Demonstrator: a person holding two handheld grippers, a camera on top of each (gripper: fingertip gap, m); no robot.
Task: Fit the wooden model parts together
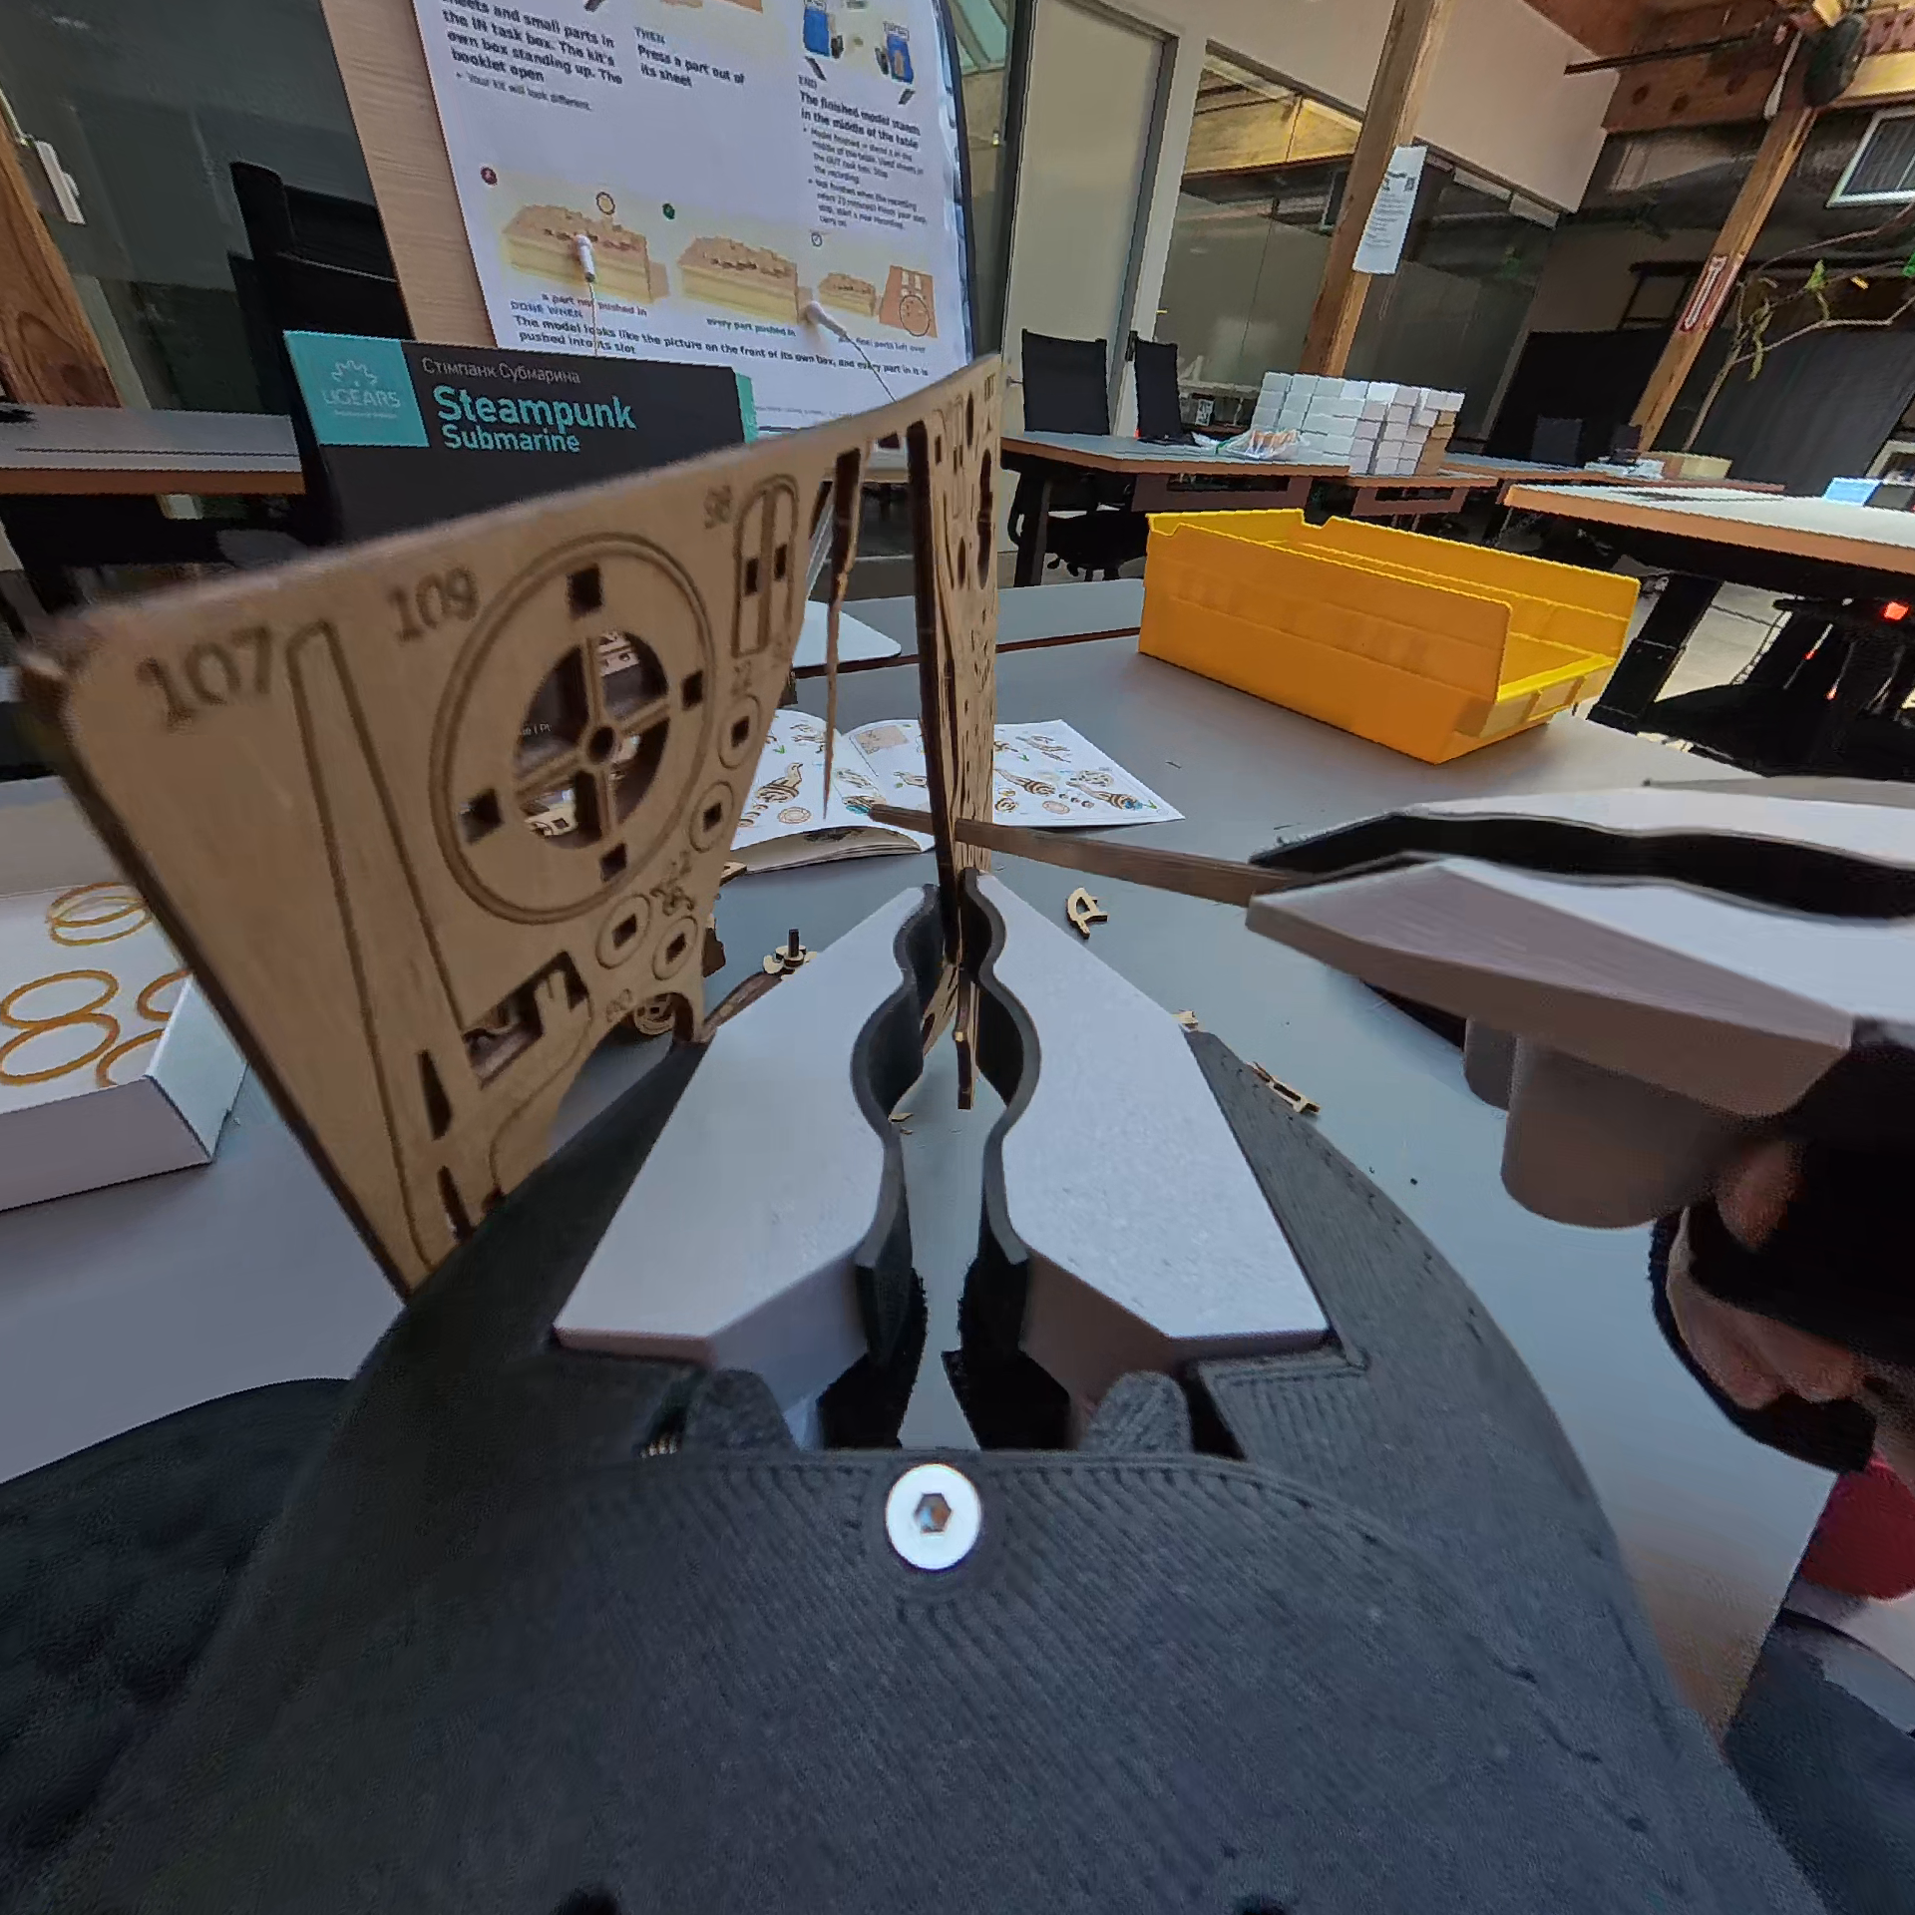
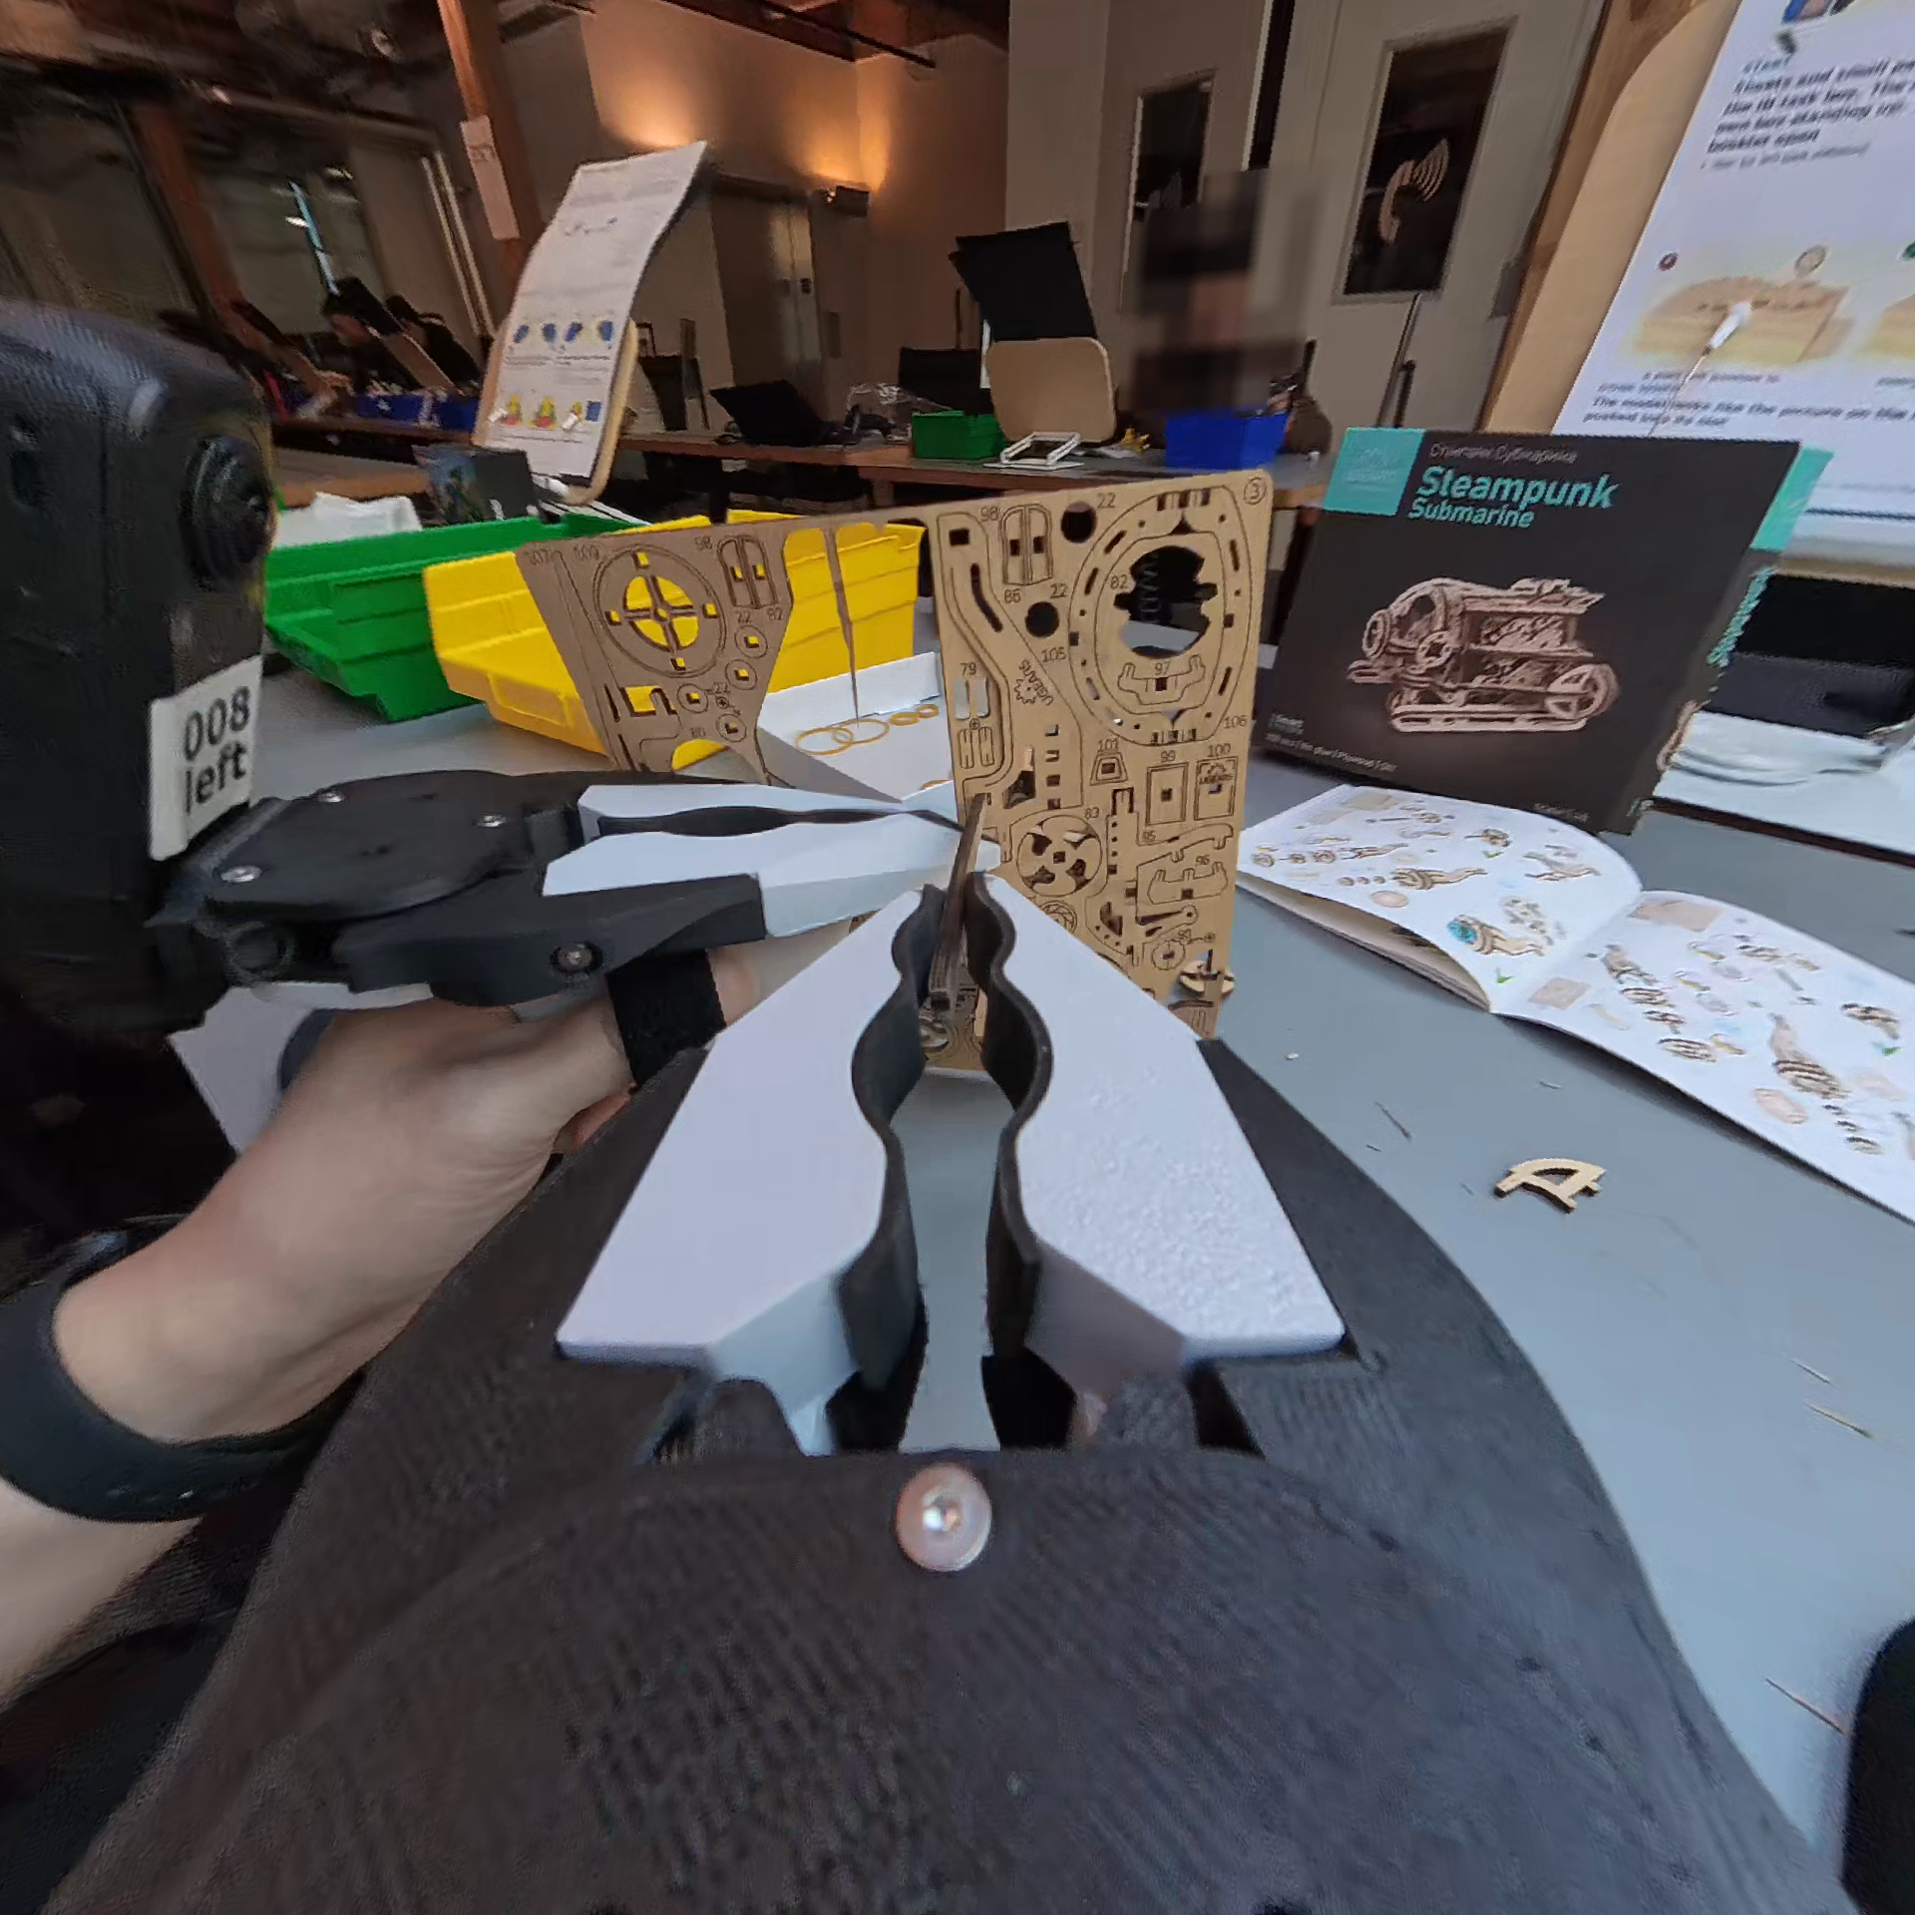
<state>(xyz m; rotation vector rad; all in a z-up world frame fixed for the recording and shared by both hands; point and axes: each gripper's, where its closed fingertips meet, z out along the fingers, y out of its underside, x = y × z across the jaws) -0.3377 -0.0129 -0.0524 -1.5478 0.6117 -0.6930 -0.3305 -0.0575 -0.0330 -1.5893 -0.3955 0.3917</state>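
A laser-cut wooden sheet (image 1: 415, 829) with numbered parts stands upright above the grey table. My left gripper (image 1: 959, 917) is shut on its lower edge, with the sheet edge-on between the pads. In the right wrist view the sheet (image 2: 1140, 725) faces me and the left gripper (image 2: 969, 829) reaches in from the left. My right gripper (image 2: 959, 896) is shut on a thin flat wooden part (image 2: 971, 839), held edge-on. In the left wrist view the right gripper (image 1: 1254, 886) comes from the right, and the part (image 1: 1088, 855) points at the sheet near my left fingertips.
The dark kit box (image 2: 1503, 642) stands behind, with an open instruction booklet (image 2: 1554, 953) lying on the table. A yellow bin (image 1: 1378, 632) and a green bin (image 2: 342, 622) sit farther back. A white tray with rubber bands (image 1: 104, 1036) lies at the left. A small loose wooden piece (image 2: 1549, 1181) lies nearby. Spacing between my two grippers at the tips: around 5 cm. From either gripper's tips it is about 20 cm to the small loose wooden piece (image 2: 1549, 1181). It turns up in the left wrist view (image 1: 1085, 909) as well.
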